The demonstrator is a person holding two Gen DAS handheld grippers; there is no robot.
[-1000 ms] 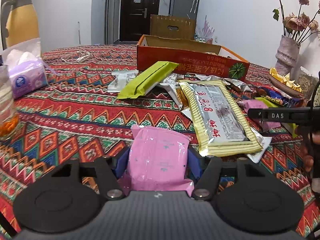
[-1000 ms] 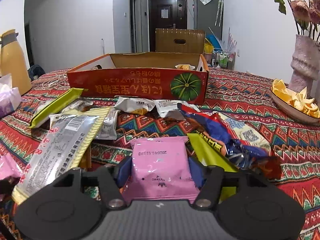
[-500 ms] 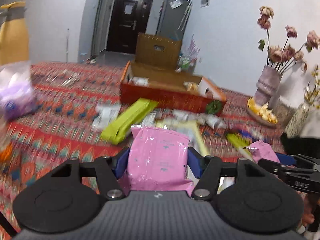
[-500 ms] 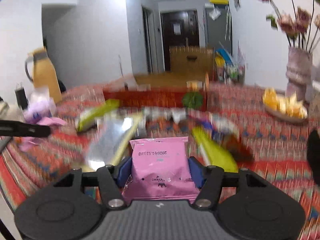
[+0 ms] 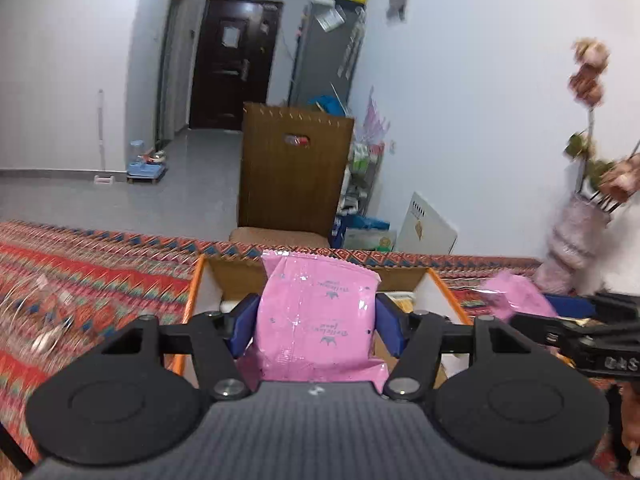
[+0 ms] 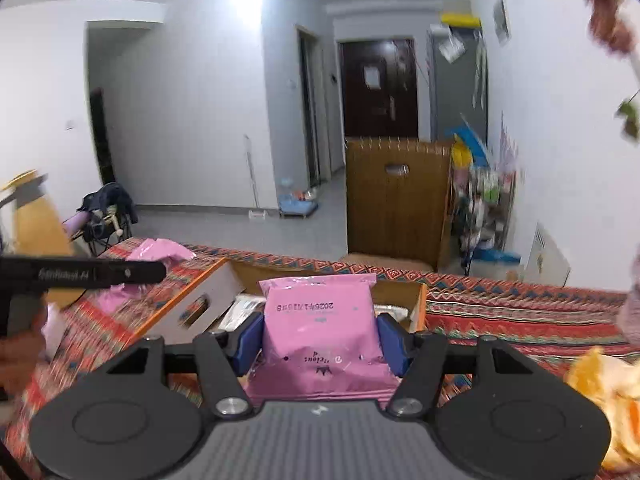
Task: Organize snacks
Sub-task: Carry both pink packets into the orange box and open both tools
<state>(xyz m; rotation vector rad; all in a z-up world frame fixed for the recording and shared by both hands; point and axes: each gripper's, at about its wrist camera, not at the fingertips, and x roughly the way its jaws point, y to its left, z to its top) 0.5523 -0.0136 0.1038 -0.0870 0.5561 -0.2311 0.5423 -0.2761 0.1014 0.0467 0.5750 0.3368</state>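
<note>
Two pink packets are in hand at once, one per arm. At 6 o'clock in the left wrist view my left tongs (image 5: 316, 322) are clamped on a pink snack packet (image 5: 318, 316), its sides squeezed between the blue pads (image 5: 243, 324). The right tongs (image 6: 320, 338) pinch a second pink packet (image 6: 320, 320) the same way, its printed date upside down to me.

Just beyond both sets of tongs, at 12 o'clock, sits the open cardboard box (image 6: 192, 308) with orange edges on the patterned worktop (image 6: 520, 312). I can make out a few pale wrappers (image 6: 240, 312) already inside it, so I judge some sorting is done. From the left camera the right tongs appear at 3 o'clock, level with the box's right wall (image 5: 434, 296).

I judge the step in hand to be carrying both packets over the box; neither is released yet. Whatever loose snacks remain on the worktop lie below my view, so I cannot tell how much is left. Orange peel (image 6: 608, 396) sits at 4 o'clock, and a vase of dried flowers (image 5: 576, 236) farther off at 2 o'clock.
</note>
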